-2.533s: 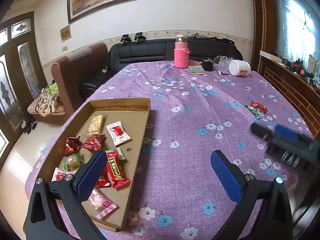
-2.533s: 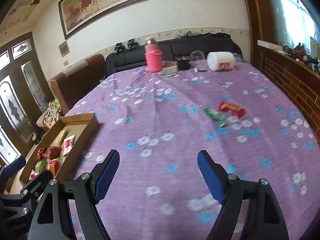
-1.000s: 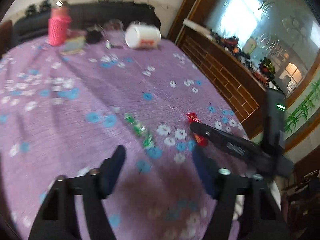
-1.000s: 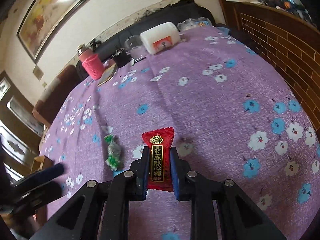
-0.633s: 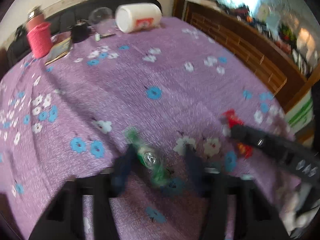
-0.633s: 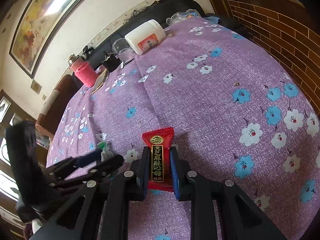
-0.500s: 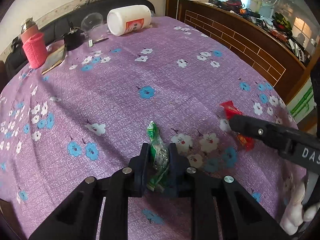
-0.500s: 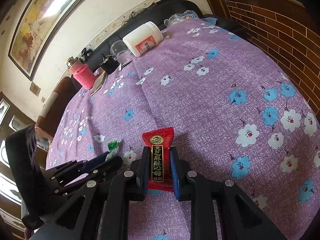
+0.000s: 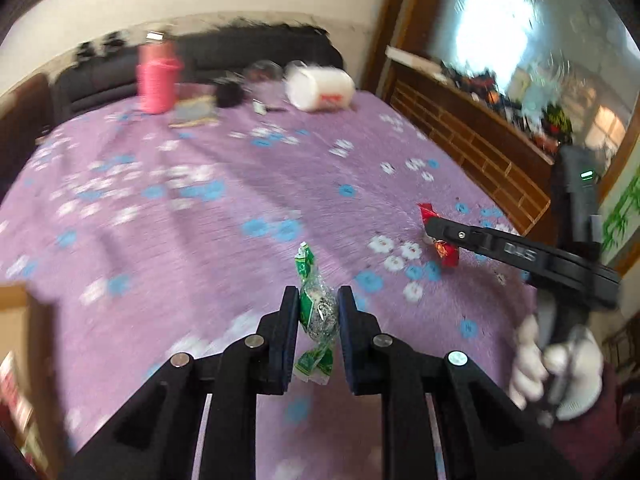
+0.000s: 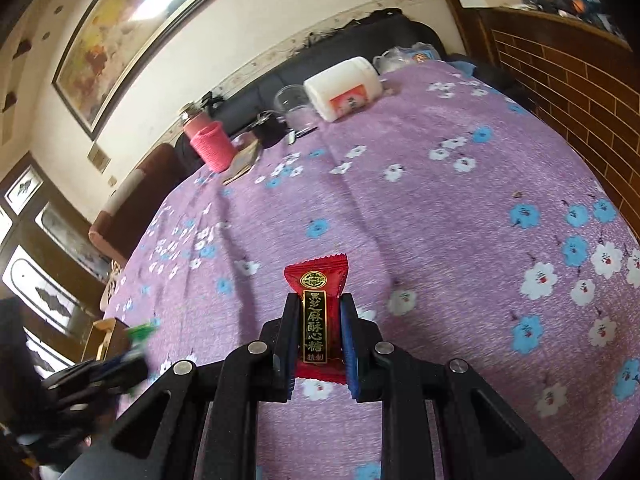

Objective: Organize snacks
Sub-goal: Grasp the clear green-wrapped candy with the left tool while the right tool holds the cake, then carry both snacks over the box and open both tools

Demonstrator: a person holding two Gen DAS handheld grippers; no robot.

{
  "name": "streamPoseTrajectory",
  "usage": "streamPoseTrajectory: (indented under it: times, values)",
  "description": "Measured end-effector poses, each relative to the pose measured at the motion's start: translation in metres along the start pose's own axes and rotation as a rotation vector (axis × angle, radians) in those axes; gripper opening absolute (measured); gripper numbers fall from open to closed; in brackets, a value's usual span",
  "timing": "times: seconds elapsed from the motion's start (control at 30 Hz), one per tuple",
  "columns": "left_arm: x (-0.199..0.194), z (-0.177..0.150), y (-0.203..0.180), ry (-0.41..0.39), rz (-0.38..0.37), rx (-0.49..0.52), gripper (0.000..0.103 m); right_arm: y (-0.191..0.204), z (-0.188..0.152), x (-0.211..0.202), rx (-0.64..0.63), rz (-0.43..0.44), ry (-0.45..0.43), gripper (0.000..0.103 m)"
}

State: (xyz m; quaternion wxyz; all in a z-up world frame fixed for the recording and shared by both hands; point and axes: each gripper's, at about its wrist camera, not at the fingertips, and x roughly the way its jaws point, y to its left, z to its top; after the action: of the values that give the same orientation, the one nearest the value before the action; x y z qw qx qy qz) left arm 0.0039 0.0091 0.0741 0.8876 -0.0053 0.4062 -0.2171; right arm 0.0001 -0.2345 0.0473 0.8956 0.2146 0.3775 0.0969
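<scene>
My left gripper is shut on a green-and-clear wrapped candy, lifted off the purple flowered tablecloth. The right gripper is shut on a red candy bar with gold lettering, also above the cloth. In the left wrist view the right gripper shows at the right with the red candy in its tip, held by a white-gloved hand. The cardboard tray's corner shows at the left of the right wrist view, its edge at the left wrist view's left border.
At the table's far end stand a pink bottle, a white jar on its side, a clear cup and a small booklet. A dark sofa lies behind. Wood-and-brick panelling runs along the right edge.
The left gripper closed on the green candy, lifted it off the cloth and swung left. The right gripper kept its hold on the red candy and rose slightly.
</scene>
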Motion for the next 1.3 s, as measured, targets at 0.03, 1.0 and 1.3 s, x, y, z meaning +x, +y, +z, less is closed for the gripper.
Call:
streamPoseTrajectory:
  times: [0.03, 1.0, 1.3]
  values:
    - [-0.017, -0.007, 0.009, -0.022, 0.010, -0.018, 0.018, 0.003, -0.001, 0.001, -0.011, -0.002, -0.001, 0.020]
    - [-0.197, -0.170, 0.230, -0.200, 0.374, -0.463, 0.019, 0.337, -0.140, 0.075, -0.475, 0.304, 0.322, 0.021]
    - [-0.187, -0.175, 0.247, -0.175, 0.435, -0.461, 0.019, 0.381, -0.133, 0.141, -0.554, 0.158, 0.323, 0.022]
